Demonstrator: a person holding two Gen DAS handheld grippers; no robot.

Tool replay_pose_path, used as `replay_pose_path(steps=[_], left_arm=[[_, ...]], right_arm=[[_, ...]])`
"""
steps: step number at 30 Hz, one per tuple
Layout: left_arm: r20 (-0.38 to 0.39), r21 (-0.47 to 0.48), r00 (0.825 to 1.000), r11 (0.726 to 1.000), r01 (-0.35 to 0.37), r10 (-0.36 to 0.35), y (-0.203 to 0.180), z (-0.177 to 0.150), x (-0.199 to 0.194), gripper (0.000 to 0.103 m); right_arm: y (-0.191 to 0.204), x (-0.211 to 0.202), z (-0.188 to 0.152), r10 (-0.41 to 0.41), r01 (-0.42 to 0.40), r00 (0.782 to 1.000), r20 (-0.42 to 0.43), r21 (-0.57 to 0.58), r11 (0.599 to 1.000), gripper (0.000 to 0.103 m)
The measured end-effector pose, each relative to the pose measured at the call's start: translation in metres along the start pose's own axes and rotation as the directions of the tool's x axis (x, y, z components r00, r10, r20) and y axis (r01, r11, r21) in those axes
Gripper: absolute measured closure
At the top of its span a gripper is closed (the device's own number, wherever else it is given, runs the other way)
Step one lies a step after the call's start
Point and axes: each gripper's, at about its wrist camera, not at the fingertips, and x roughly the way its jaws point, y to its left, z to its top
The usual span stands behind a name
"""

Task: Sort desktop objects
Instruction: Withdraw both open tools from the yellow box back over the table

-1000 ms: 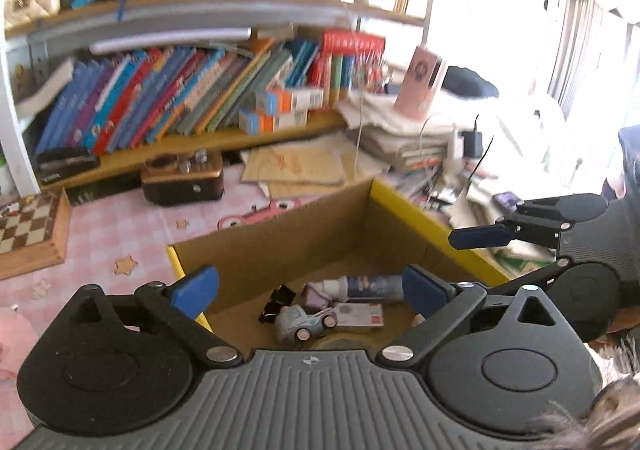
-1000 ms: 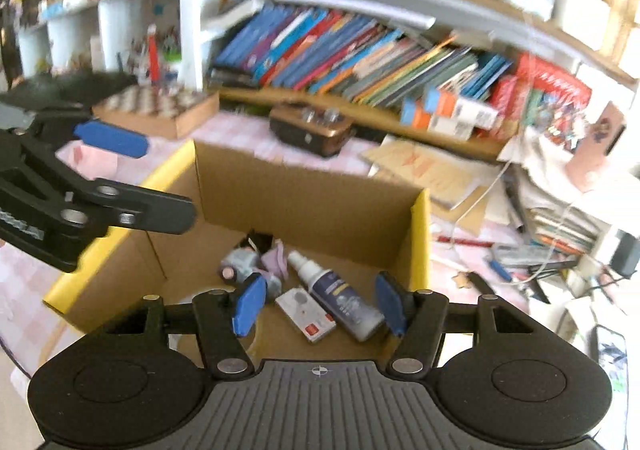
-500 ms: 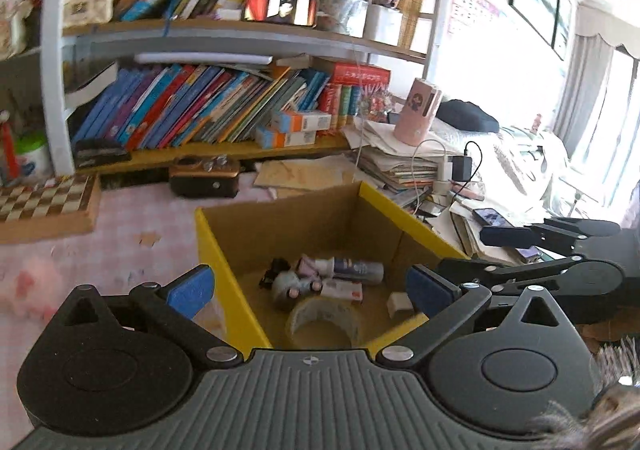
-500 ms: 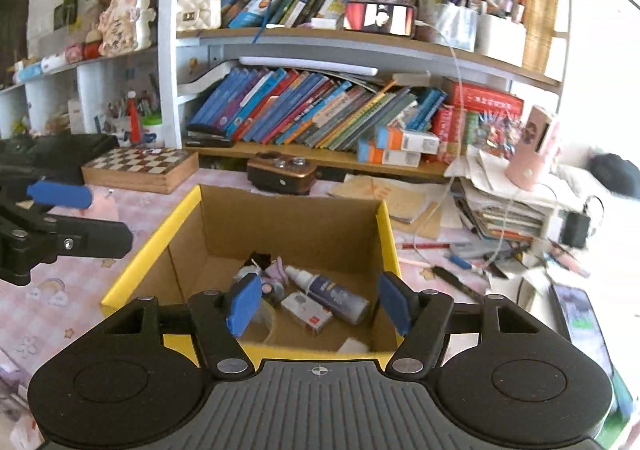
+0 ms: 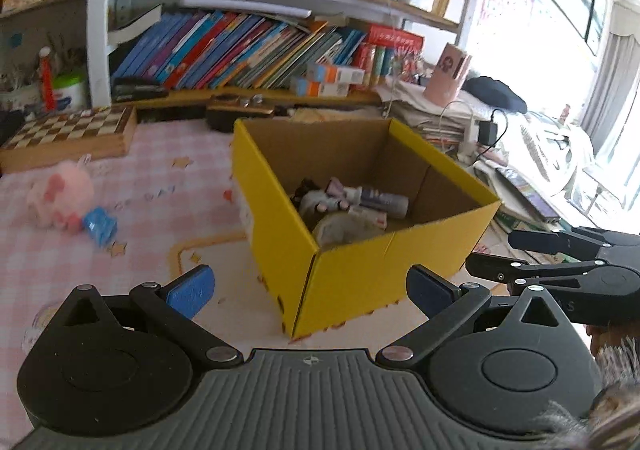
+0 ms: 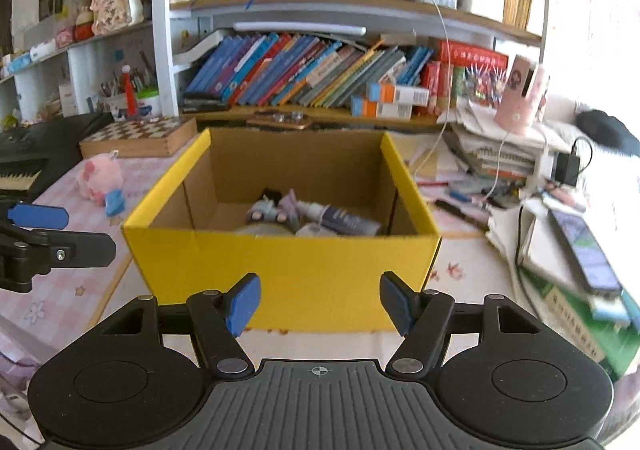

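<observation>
A yellow cardboard box (image 5: 360,266) (image 6: 280,270) stands open on the pink checked tablecloth. Inside lie a spray bottle (image 5: 384,200) (image 6: 344,218), a small toy car (image 5: 320,202), a tape roll (image 5: 340,230) and other small items. A pink plush (image 5: 60,198) (image 6: 100,178) and a small blue packet (image 5: 98,226) (image 6: 115,201) lie on the cloth left of the box. My left gripper (image 5: 310,290) is wide open and empty, facing the box's near corner. My right gripper (image 6: 320,302) is open and empty in front of the box's near wall. Each gripper shows at the edge of the other's view.
A wooden chessboard (image 5: 76,130) (image 6: 140,134) sits at the back left below shelves of books. Stacked papers, cables, a phone (image 6: 588,250) and a pink cup (image 6: 520,94) crowd the right side. A dark keyboard (image 6: 20,166) lies far left.
Both grippers have drawn back from over the box, so its outer yellow walls now show. The left view has swung to take in the plush and blue packet.
</observation>
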Motion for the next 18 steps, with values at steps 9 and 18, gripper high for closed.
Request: replay_pose_path(steps=[9,18], left_arm=[[-0.004,0.015,0.998,0.997,-0.069,0.069,0.000,-0.021,-0.010,0.000],[-0.036,-0.013,0.996,0.997,-0.080,0.080,0.002,-0.032,-0.012,0.000]], right_arm=[[0.015,-0.002,-0.019,0.012,-0.012,1.000,-0.012,0.022,1.000,0.036],[0.028,0.005,-0.025,0.059,-0.059,0.996,-0.070,-0.004,0.998,0.034]])
